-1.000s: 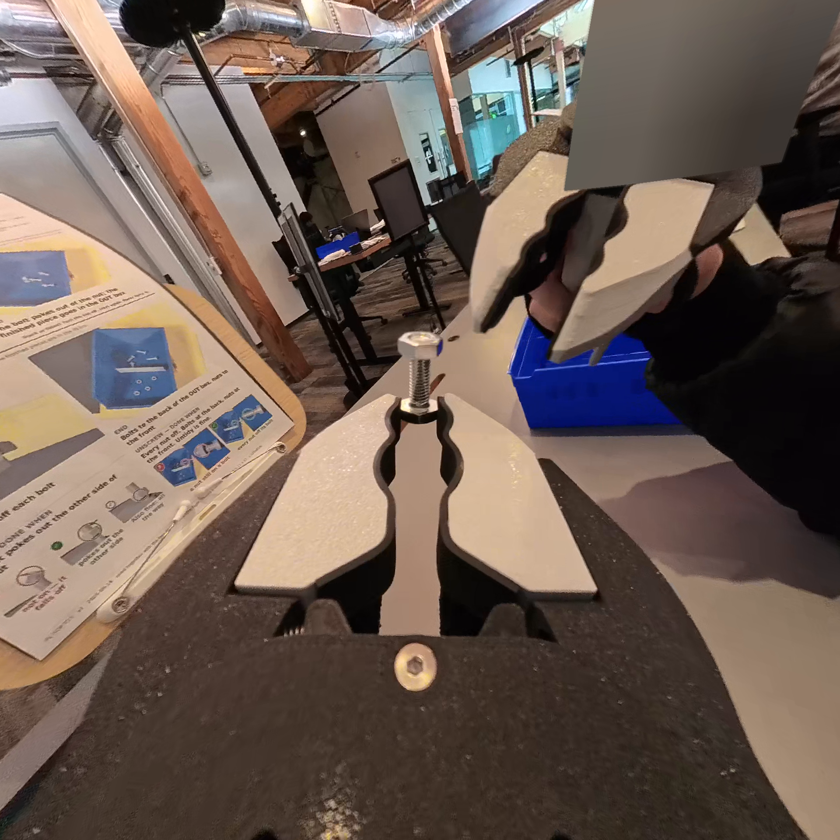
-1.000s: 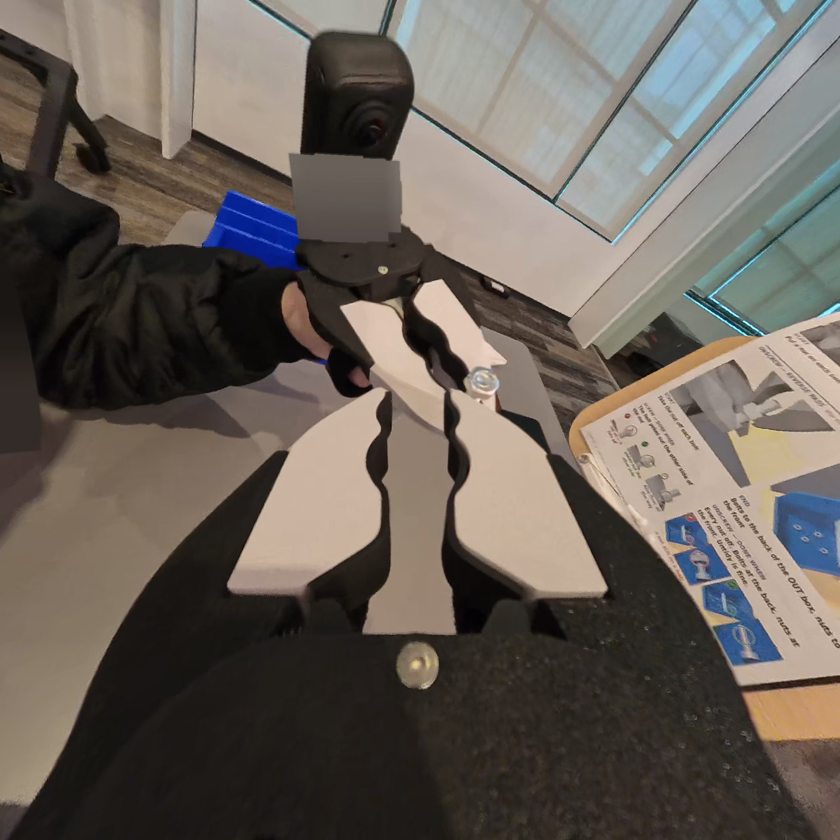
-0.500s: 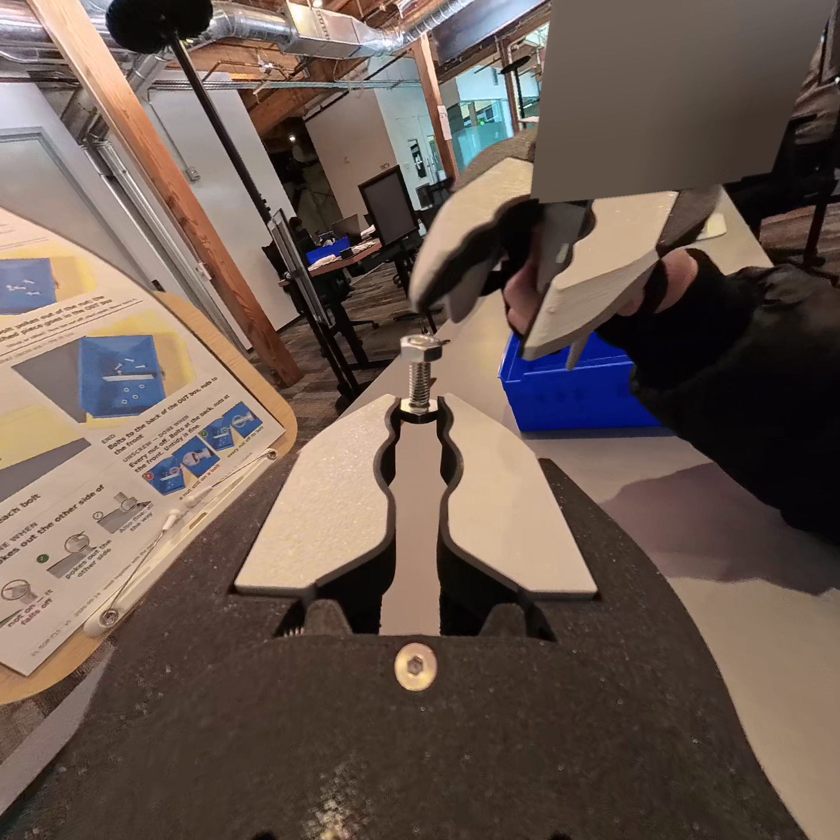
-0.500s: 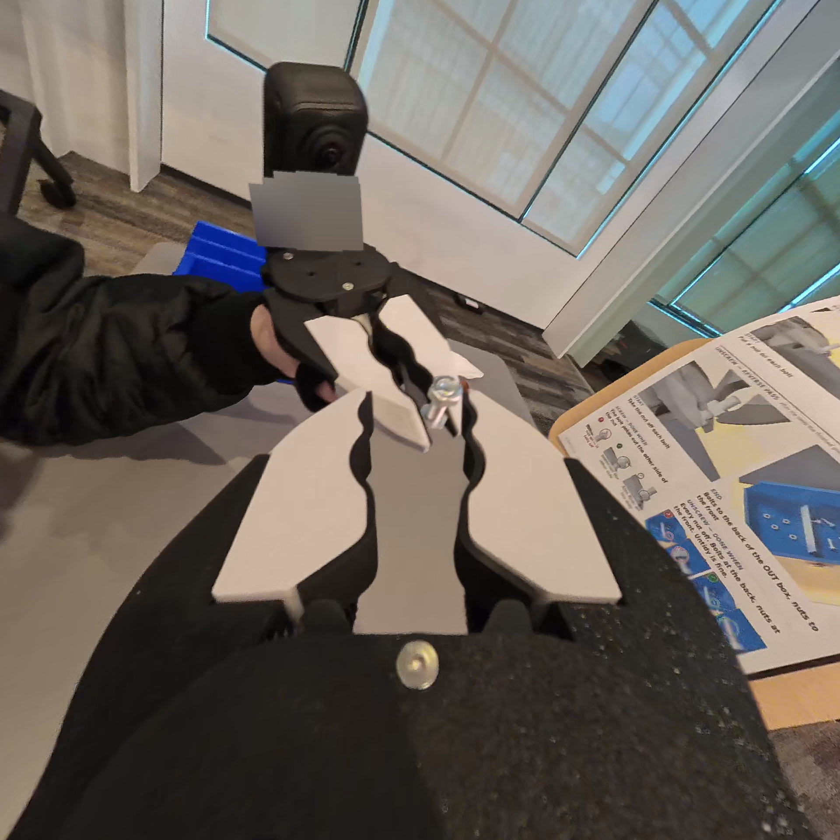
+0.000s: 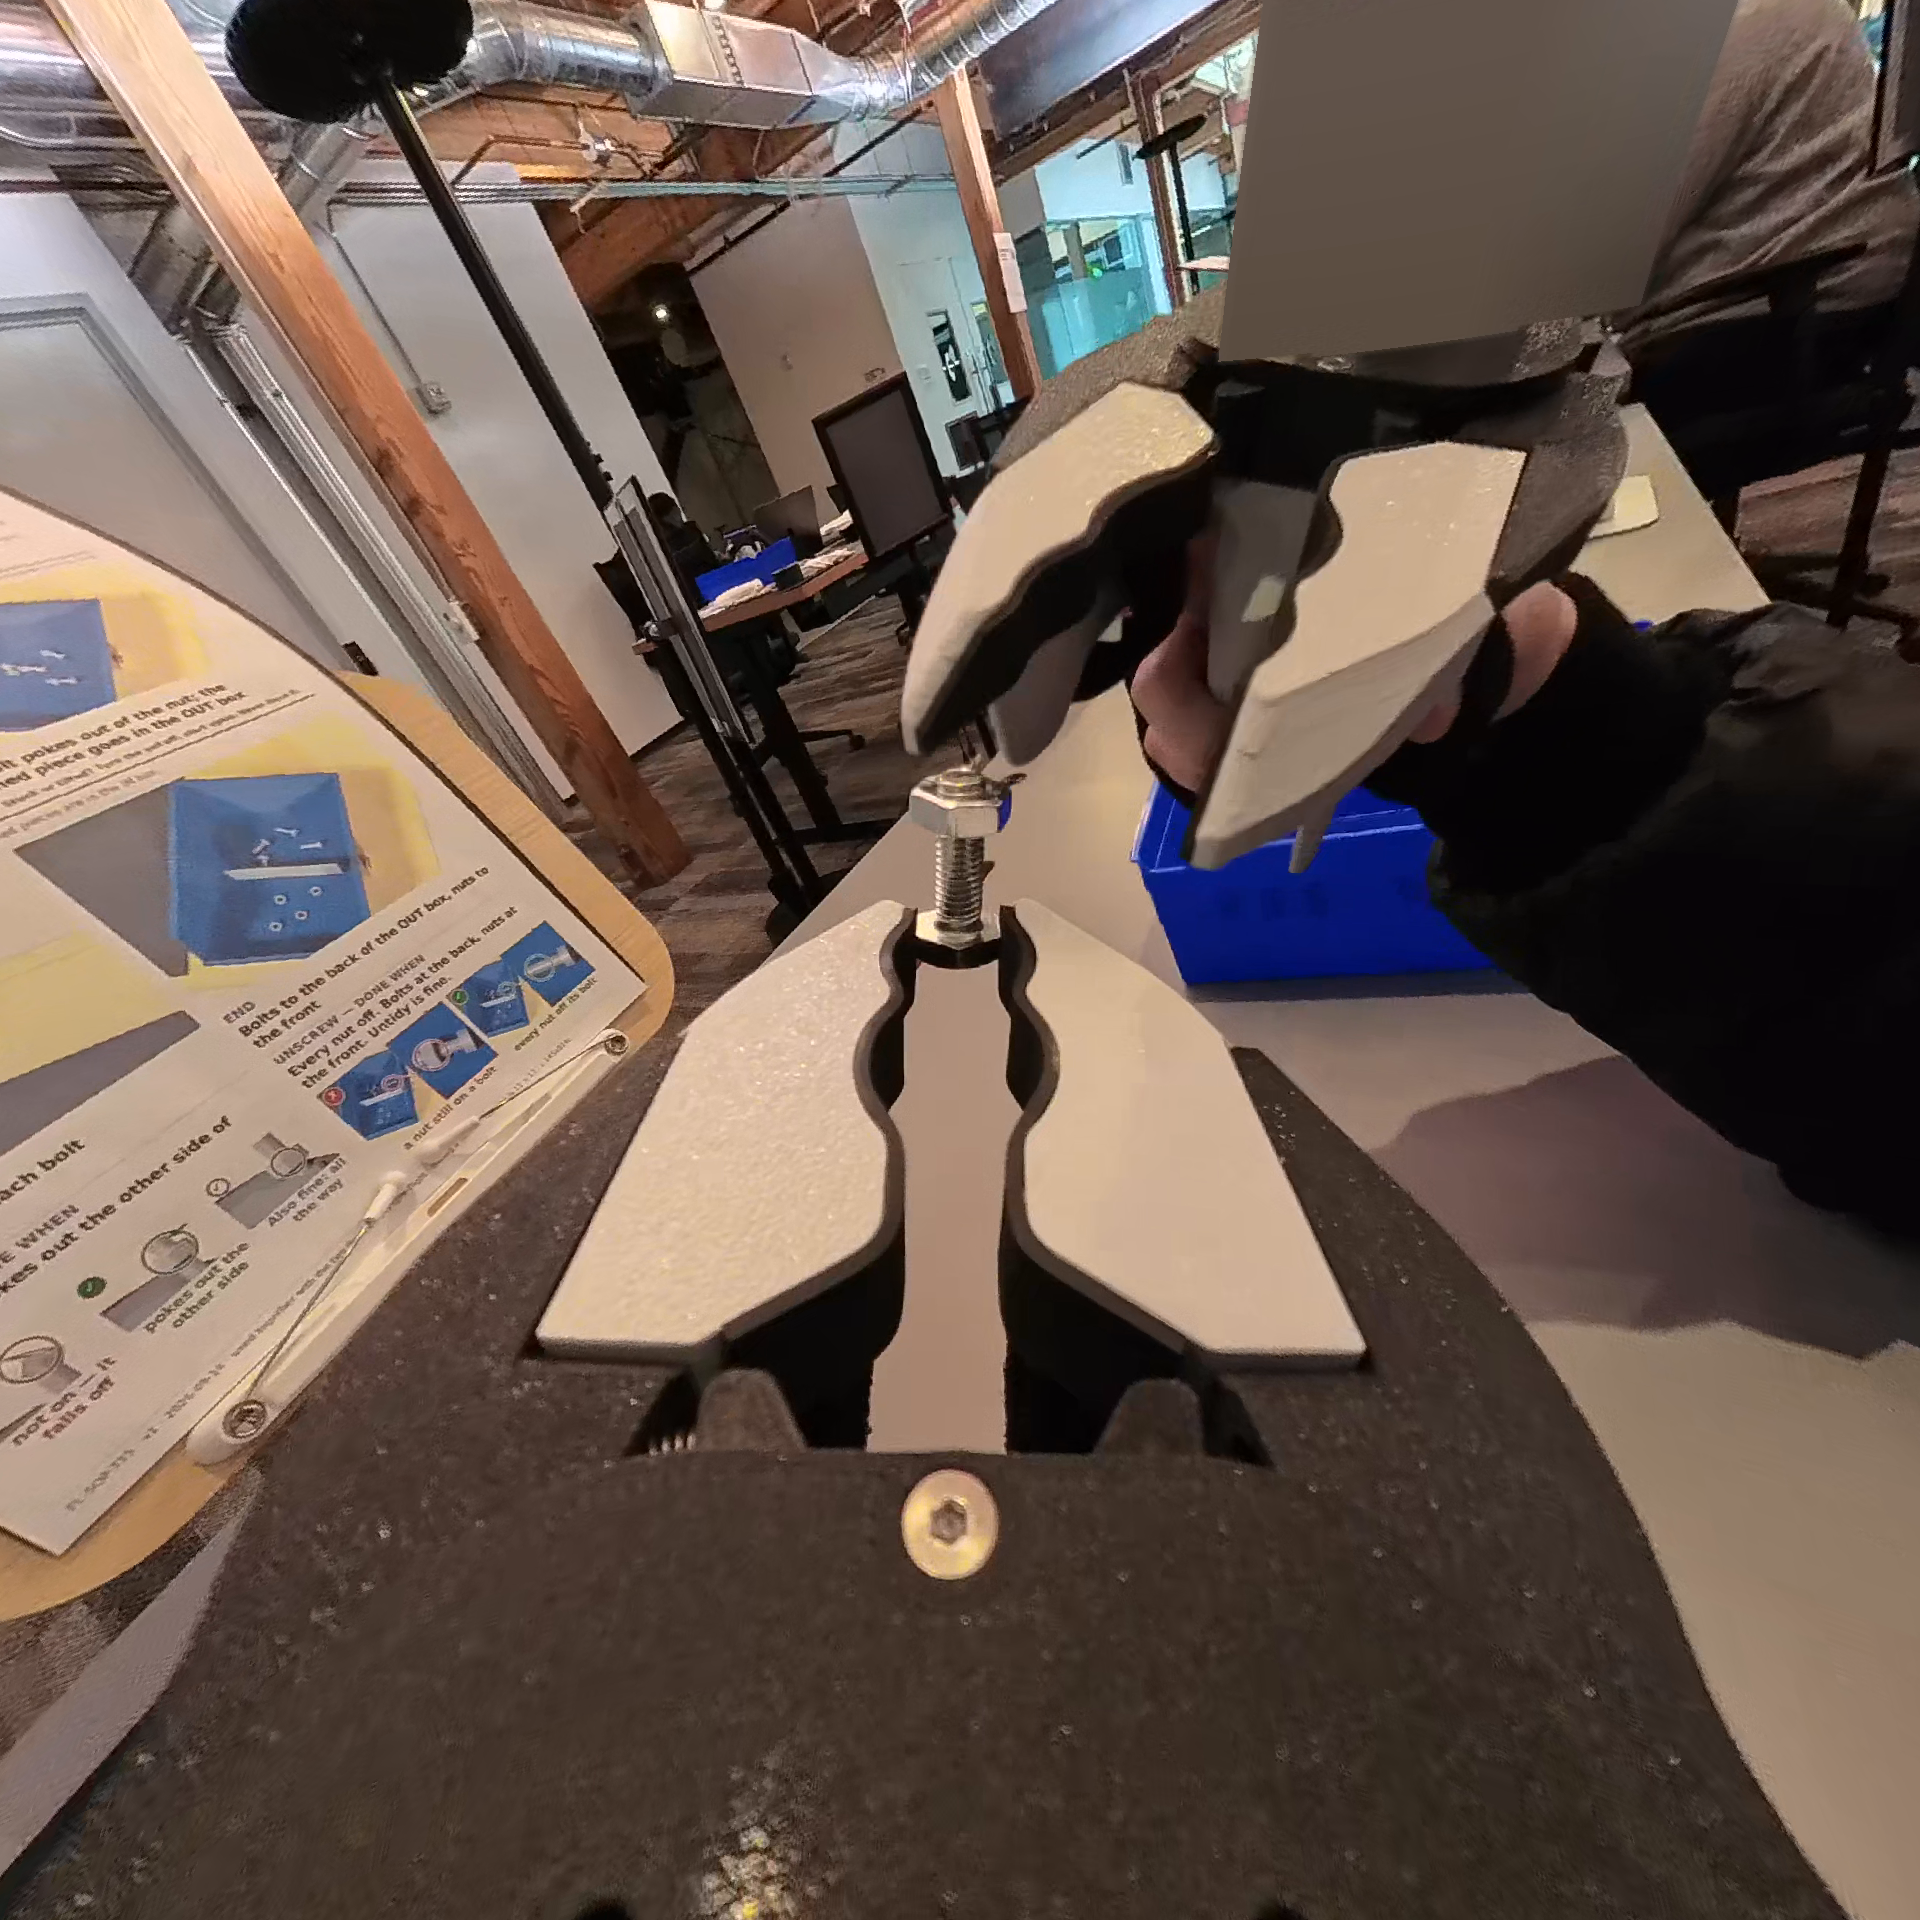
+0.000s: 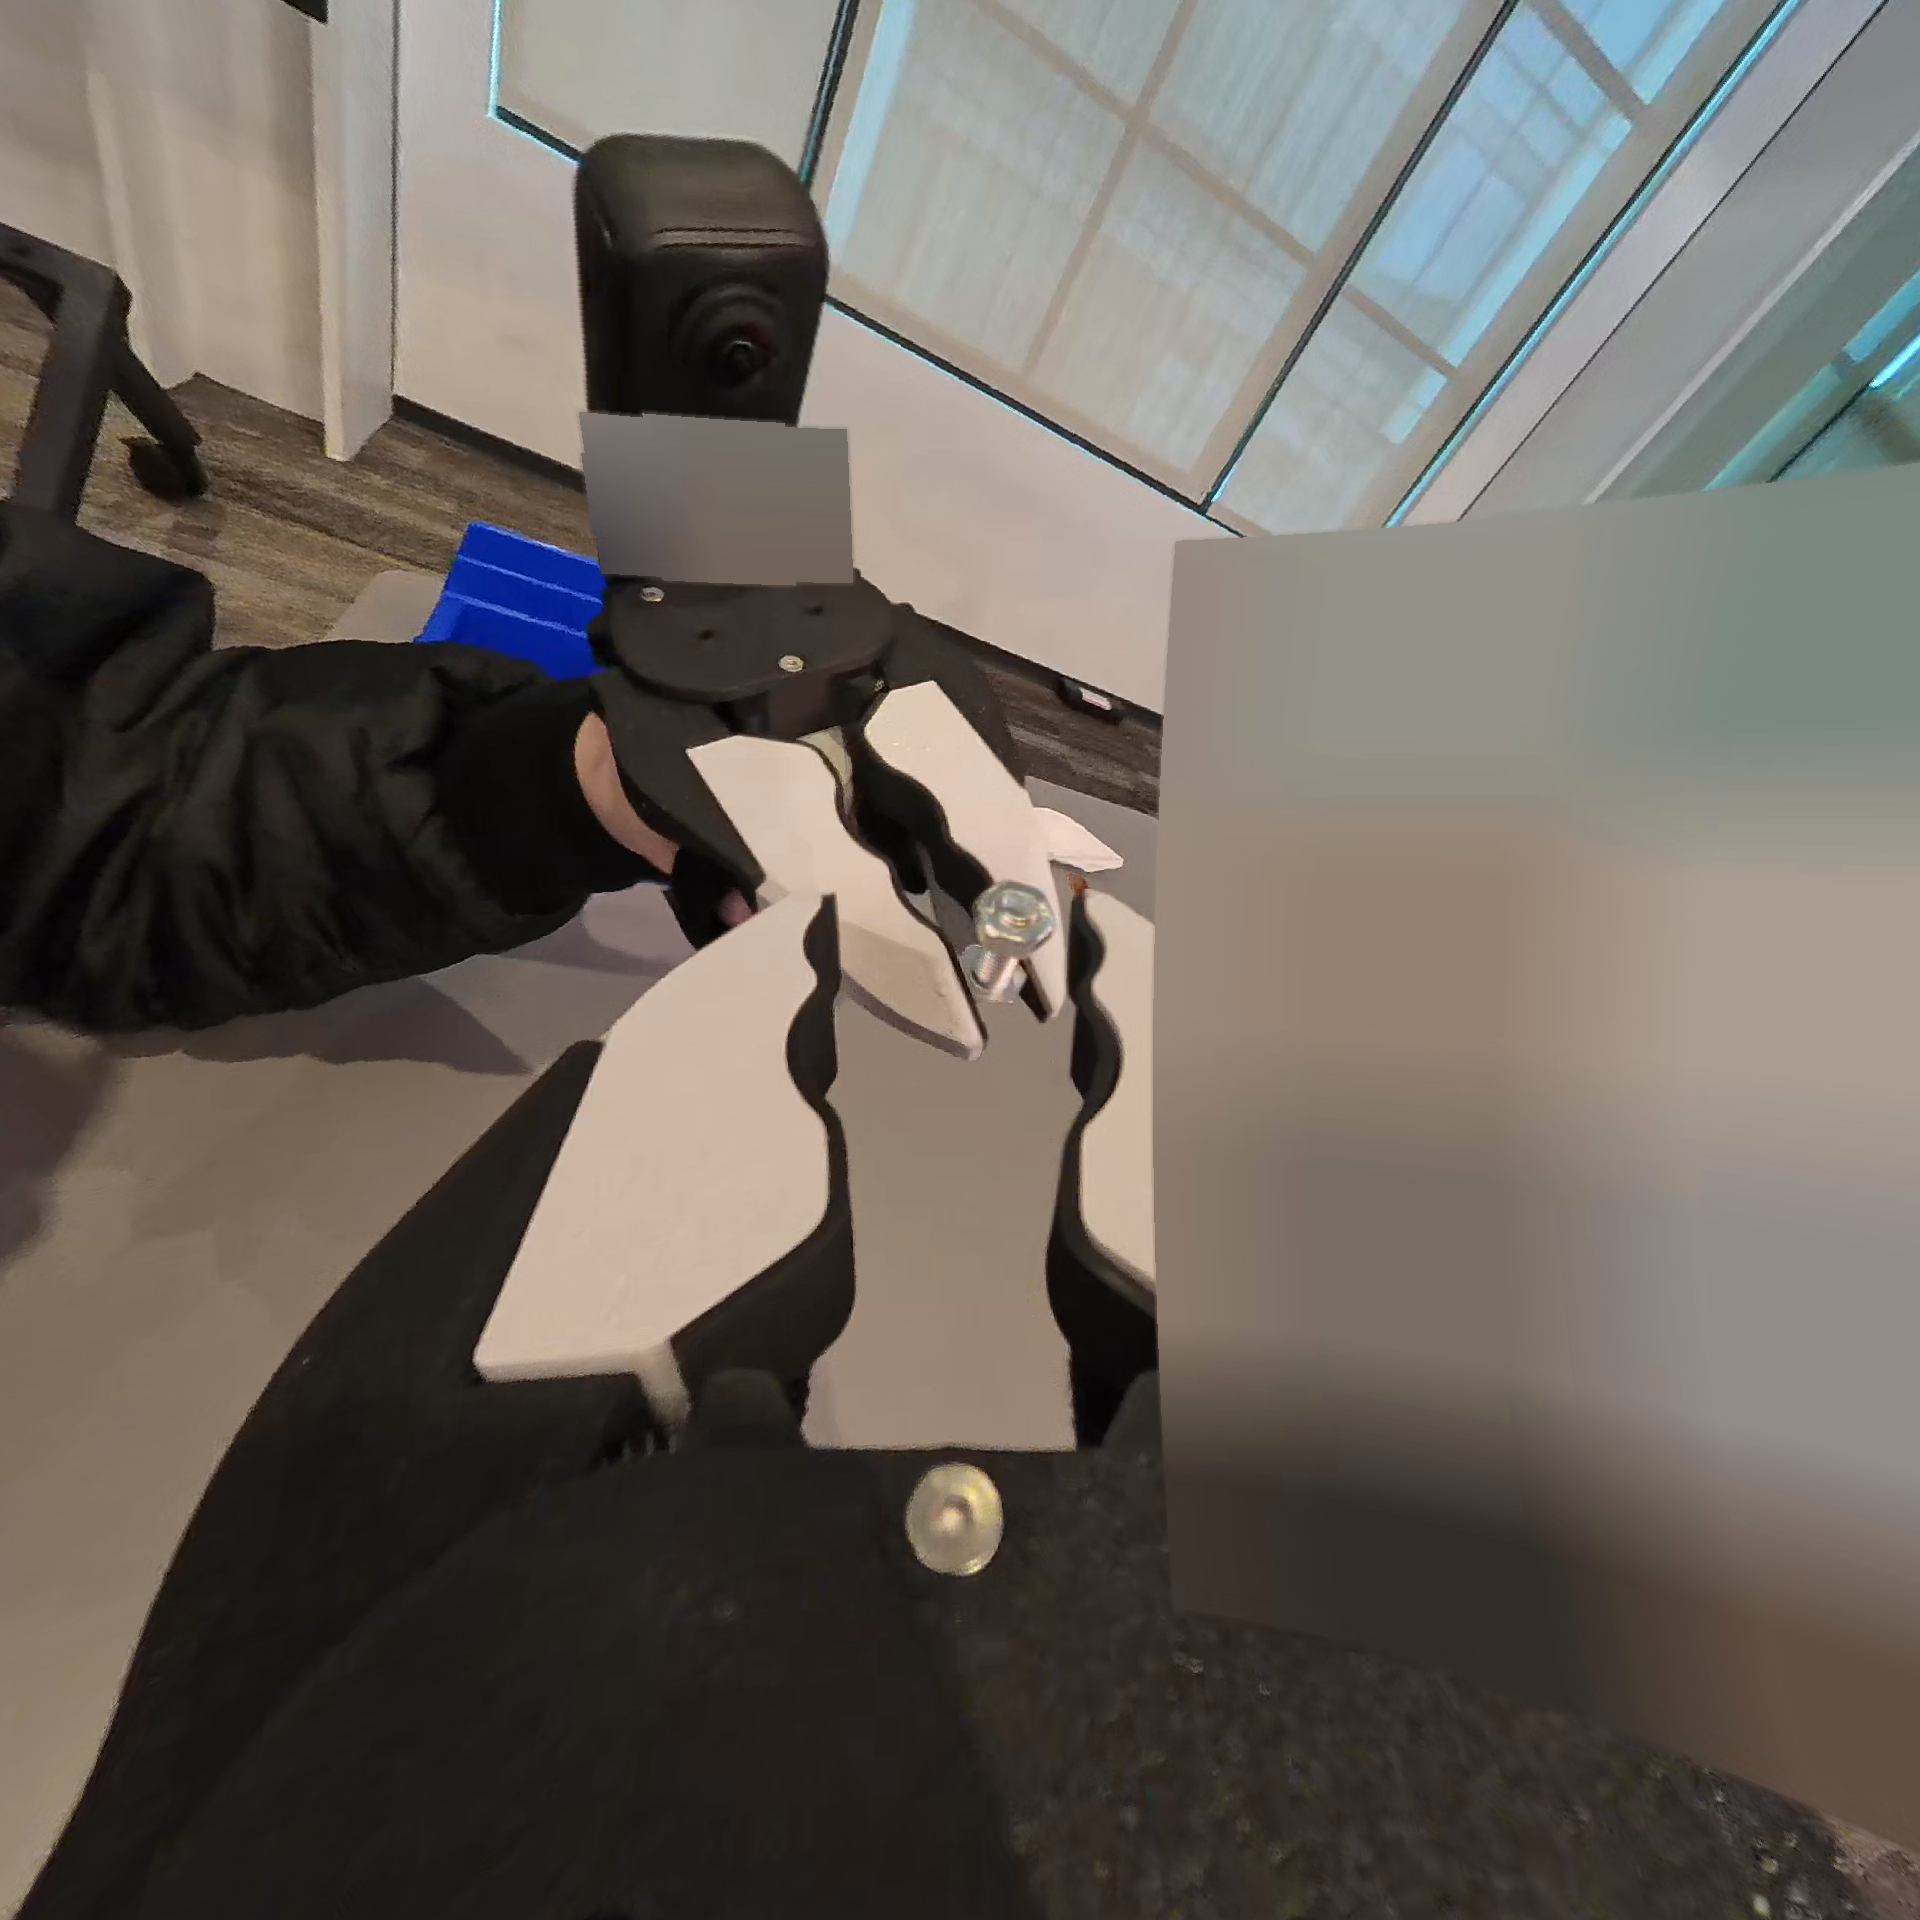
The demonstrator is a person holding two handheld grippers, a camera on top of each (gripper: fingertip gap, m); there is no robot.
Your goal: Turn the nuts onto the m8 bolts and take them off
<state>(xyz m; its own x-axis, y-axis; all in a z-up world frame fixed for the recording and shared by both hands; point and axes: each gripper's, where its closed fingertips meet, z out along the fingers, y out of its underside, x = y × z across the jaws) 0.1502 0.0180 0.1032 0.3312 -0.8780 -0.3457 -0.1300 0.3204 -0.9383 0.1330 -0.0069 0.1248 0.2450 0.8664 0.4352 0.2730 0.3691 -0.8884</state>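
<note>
Desk (image 5: 1558, 1455): a grey surface under both arms; the right sleeve casts a shadow on it.
Instruction board (image 5: 260, 1039): a printed sheet on a wooden panel, propped at a slant at the desk's left edge.
Right arm (image 5: 1714, 935): a black sleeve reaches in from the right above the desk, its hand (image 5: 1195, 707) in a fingerless black glove wrapped around the tool's grip below the blades.
Left arm (image 6: 260, 810): a black sleeve comes in from the left, its gloved hand (image 6: 644, 821) holding the grip under the black body of the tool.
Blue bin (image 5: 1299, 914): on the desk behind the right hand, partly hidden by it.
Right tongs (image 5: 1060, 790): tilted down from above, blades spread wide and gripping nothing; one tip hangs just over the nut, the other stands well off toward the bin. From their own camera the nut lies between the spread tips, with clear space on both sides.
Left tongs (image 5: 958, 935): held roughly level, pointing away from the person, closed on the bolt's hexagonal head at the very tips.
Bolt (image 5: 958, 883): silver, upright, threaded shank pointing up out of the left tongs.
Nut (image 5: 956, 816): silver hexagon seated at the top end of the bolt's thread, just below the right tongs' nearer tip.
</note>
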